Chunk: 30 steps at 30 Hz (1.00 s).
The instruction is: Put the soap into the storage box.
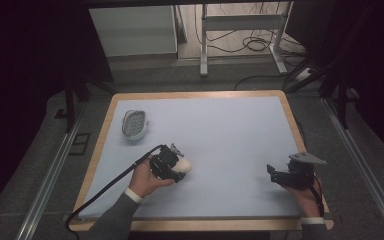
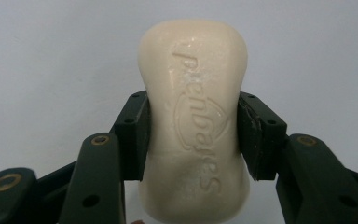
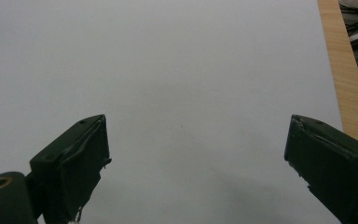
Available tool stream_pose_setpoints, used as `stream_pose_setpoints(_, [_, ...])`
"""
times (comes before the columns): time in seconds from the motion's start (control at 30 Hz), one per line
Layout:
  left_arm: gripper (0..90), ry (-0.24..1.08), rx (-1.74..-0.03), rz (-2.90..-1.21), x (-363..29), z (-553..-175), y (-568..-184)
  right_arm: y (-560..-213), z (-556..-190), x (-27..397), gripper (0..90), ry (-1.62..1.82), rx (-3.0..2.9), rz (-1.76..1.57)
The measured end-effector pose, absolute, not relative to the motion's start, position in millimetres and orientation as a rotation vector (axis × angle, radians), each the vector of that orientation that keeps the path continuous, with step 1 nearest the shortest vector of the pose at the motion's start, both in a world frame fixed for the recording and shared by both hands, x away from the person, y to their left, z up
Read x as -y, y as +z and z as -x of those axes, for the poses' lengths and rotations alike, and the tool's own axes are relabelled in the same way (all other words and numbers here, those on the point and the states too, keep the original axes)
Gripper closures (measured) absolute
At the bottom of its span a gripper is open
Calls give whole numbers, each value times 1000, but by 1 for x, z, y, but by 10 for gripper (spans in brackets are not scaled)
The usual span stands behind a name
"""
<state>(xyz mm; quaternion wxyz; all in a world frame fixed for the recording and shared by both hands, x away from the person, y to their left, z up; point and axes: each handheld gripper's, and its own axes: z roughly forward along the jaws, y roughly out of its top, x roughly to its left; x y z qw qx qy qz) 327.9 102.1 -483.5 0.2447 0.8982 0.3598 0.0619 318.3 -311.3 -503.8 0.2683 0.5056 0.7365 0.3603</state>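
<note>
Left tongs [image 2: 193, 135] clamped across the waist of a cream soap bar [image 2: 193, 116], long axis running straight out from the jaws. Embossed, upside down: "Safeguard", over a shield. Soap dish [image 1: 133, 124] at about eleven o'clock from the bar, well apart. Right tongs [image 3: 196, 163] wide and bare over the desk [image 1: 230, 130], farther off.

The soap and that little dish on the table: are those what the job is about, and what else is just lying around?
Likely part of the job:
- soap bar, clamped in the left gripper
- soap dish, empty, far left of the mat
- right gripper, open, holding nothing

Just lying about:
- cables on the floor beyond the table
- metal frame
</note>
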Motion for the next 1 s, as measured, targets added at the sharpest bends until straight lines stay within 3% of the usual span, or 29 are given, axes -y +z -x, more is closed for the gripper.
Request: stream_pose_setpoints(1.0, [496,257,-1080,-2380,-147,-356,-460,-506,-319,311,62,966,-1999,-1363])
